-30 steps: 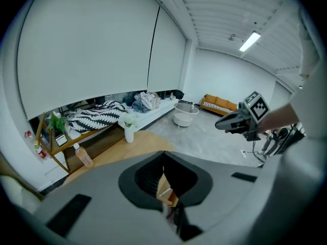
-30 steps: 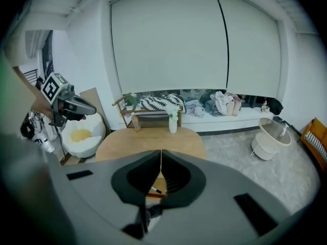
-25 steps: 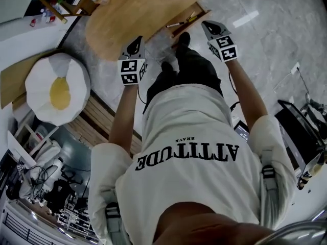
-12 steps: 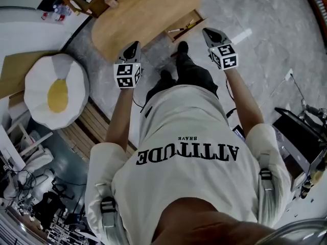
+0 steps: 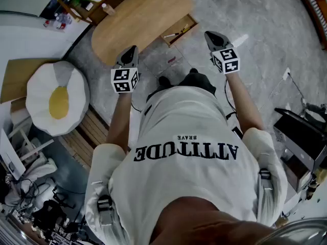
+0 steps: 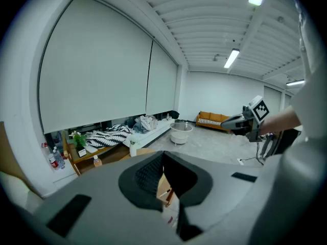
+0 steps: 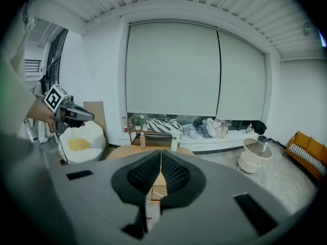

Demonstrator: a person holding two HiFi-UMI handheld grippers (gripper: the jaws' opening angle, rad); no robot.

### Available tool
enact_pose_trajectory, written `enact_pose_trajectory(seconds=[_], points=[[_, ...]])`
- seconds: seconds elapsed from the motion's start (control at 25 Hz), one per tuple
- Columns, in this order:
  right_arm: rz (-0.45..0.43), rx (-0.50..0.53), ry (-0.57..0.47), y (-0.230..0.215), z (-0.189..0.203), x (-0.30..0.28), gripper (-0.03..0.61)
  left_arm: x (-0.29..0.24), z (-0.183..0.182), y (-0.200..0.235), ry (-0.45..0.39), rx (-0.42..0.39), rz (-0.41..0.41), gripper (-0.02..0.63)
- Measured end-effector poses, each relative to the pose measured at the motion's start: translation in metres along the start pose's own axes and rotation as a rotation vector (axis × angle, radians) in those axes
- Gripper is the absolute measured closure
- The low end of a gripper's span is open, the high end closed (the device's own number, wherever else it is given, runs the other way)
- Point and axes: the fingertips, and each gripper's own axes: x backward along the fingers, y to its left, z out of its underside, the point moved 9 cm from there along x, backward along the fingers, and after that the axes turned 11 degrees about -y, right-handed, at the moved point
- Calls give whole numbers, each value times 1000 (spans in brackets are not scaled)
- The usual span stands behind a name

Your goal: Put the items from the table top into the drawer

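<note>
The oval wooden table (image 5: 138, 17) stands ahead of me, its top mostly bare. Its drawer (image 5: 179, 29) is pulled open with pens lying inside. My left gripper (image 5: 129, 54) is held in the air short of the table's near edge, jaws shut with nothing between them. My right gripper (image 5: 213, 37) hovers over the floor to the right of the drawer, also shut and empty. In the left gripper view the left gripper (image 6: 163, 175) points at the drawer (image 6: 166, 192), and the right gripper (image 6: 240, 122) shows at the right. The right gripper (image 7: 160, 170) faces the table (image 7: 122, 151).
A fried-egg beanbag (image 5: 56, 96) lies on the floor at the left. A low shelf (image 5: 76, 6) with a plant and bottles stands behind the table. A small red item (image 5: 171, 60) lies on the floor below the drawer. Equipment cases (image 5: 301, 137) stand at the right.
Both grippers have risen and drawn back from the table. The table and drawer now sit further up in the head view, and my legs have moved back from the drawer.
</note>
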Motion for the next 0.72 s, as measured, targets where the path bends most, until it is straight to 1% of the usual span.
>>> enact_pose_trajectory(seconds=[0.12, 0.32, 0.48, 0.72], points=[[3, -3, -11, -13, -1, 11, 557, -2, -10, -9, -26, -1, -6, 592], [36, -22, -35, -41, -3, 28, 558, -16, -28, -29, -52, -34, -13, 592], [24, 2, -36, -54, -5, 32, 558, -26, -35, -38, -52, -71, -12, 592], [10, -7, -62, -70, -14, 32, 560, -35, -40, -44, -59, -73, -28, 592]])
